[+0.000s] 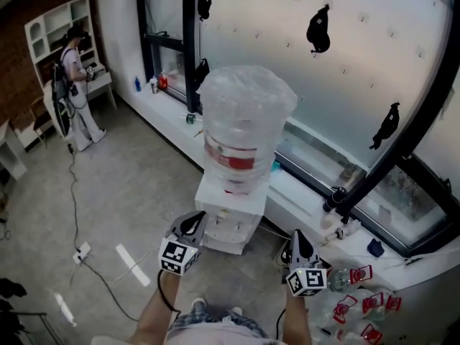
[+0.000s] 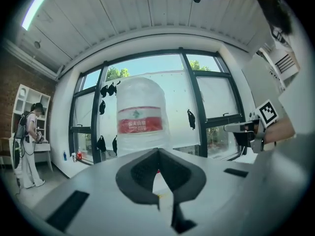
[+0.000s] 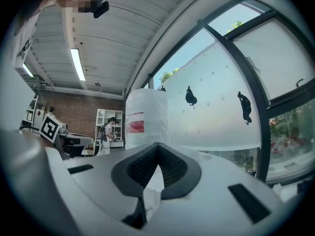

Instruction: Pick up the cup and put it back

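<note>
No cup shows in any view. A white water dispenser (image 1: 226, 221) stands before me, topped by a large bottle (image 1: 244, 121) wrapped in clear plastic with a red label. The same bottle (image 2: 140, 117) fills the middle of the left gripper view, and the bottle (image 3: 145, 119) also stands in the right gripper view. My left gripper (image 1: 192, 225) hovers just in front of the dispenser's left side, jaws shut and empty (image 2: 158, 154). To the dispenser's right my right gripper (image 1: 298, 241) is held at about the same height, also shut on nothing (image 3: 157, 147).
A person (image 1: 75, 85) stands at a white shelf at the back left. A cable and power strip (image 1: 83, 252) lie on the floor to the left. Several plastic bottles (image 1: 359, 304) are piled at the lower right. A window sill (image 1: 302, 192) runs behind the dispenser.
</note>
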Demonstrator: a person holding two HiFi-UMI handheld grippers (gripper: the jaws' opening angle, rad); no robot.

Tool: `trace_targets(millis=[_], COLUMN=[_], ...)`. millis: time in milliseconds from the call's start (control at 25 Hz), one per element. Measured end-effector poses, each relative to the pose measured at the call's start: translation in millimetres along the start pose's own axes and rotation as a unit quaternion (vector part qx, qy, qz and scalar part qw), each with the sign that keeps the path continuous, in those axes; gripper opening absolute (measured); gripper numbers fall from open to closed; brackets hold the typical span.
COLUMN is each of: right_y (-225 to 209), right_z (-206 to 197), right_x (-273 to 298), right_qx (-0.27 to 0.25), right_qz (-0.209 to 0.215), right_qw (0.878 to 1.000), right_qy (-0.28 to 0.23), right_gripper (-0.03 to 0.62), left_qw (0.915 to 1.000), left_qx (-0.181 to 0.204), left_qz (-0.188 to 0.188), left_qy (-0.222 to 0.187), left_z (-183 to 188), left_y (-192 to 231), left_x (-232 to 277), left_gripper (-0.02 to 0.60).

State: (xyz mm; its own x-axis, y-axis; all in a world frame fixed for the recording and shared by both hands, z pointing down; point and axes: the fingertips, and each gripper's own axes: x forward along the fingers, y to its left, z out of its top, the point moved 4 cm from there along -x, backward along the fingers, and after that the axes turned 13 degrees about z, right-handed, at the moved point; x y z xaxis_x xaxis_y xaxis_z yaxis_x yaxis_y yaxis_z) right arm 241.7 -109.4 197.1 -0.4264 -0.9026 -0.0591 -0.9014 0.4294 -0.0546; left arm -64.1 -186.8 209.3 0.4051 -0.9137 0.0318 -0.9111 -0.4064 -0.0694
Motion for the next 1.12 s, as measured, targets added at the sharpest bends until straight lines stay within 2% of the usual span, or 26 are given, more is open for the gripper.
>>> trace_targets(millis=[320,560,1120], right_y=[2,7,11], right_z=[-1,-1,-6], right_x=[-5,-6,-5], right_qx=[-0.003,-0.003,-0.008], right_qz=[-0.014,-0.007,0.002], right_qw=[1.0,1.0,1.0], right_qy=[-0.005,-0.007,0.009], right_gripper=[0.015,0.015,0.015], left_qw=[0.9997,0.9999,0.9995], left_qx=[-0.016,-0.015,-0.029], left_qz=[0.013,0.006,0.014], left_qy=[-0.01,-0.006,0.005], left_z=[4,-1,-12], left_y=[3,-4,0], left_x=[-6,-8,-11], left_gripper=[0.025,0.025,0.025])
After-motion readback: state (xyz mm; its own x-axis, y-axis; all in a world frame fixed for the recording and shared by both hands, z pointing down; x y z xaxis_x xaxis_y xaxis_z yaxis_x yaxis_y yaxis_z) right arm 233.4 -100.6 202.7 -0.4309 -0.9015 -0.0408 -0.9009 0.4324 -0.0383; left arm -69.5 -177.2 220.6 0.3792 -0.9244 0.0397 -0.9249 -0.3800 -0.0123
